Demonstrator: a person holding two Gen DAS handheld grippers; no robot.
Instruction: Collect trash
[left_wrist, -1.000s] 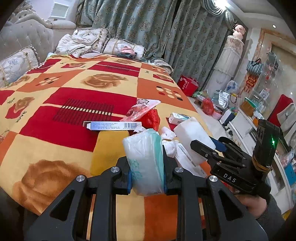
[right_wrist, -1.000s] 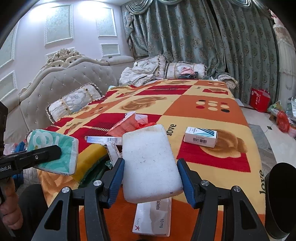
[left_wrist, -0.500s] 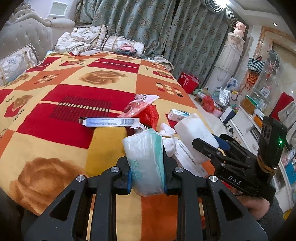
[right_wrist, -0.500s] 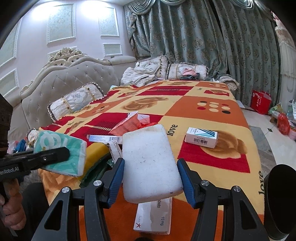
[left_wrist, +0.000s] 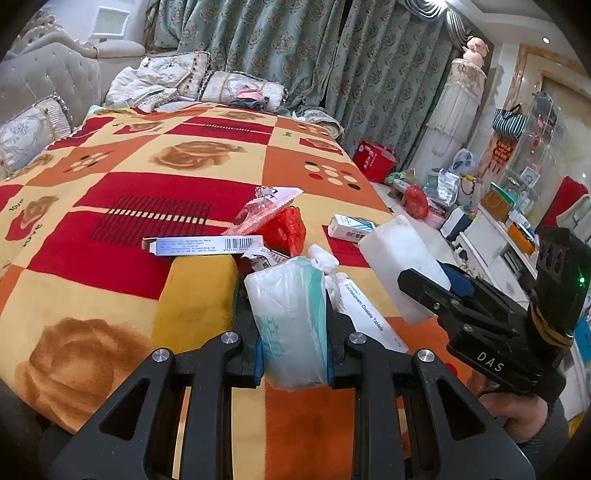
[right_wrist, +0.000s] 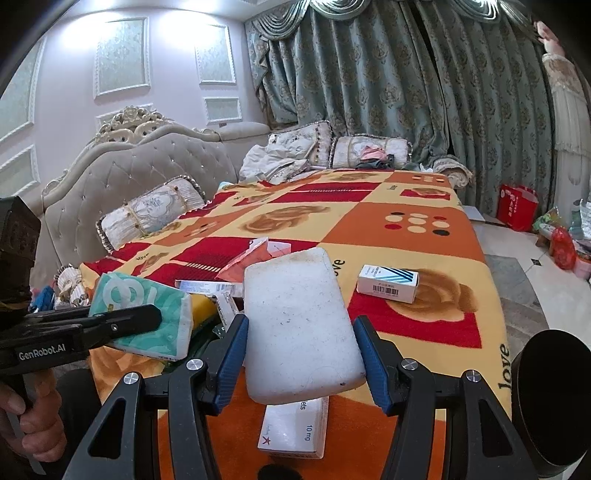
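Observation:
My left gripper is shut on a soft white-and-teal tissue pack, held above the near edge of the patterned blanket; the same tissue pack shows at the left of the right wrist view. My right gripper is shut on a white foam block, also held over the blanket; the foam block appears to the right in the left wrist view. Loose on the blanket lie a long white carton, a red wrapper, a tablet box under the foam and a small striped box.
A yellow sponge lies just ahead of the left gripper. Pillows and a tufted headboard line the far side. Bags and clutter cover the floor right of the bed. A dark round object sits at the lower right.
The left gripper with the tissue pack has drifted slightly towards the right gripper. Both grips are unchanged and the trash on the blanket has not moved.

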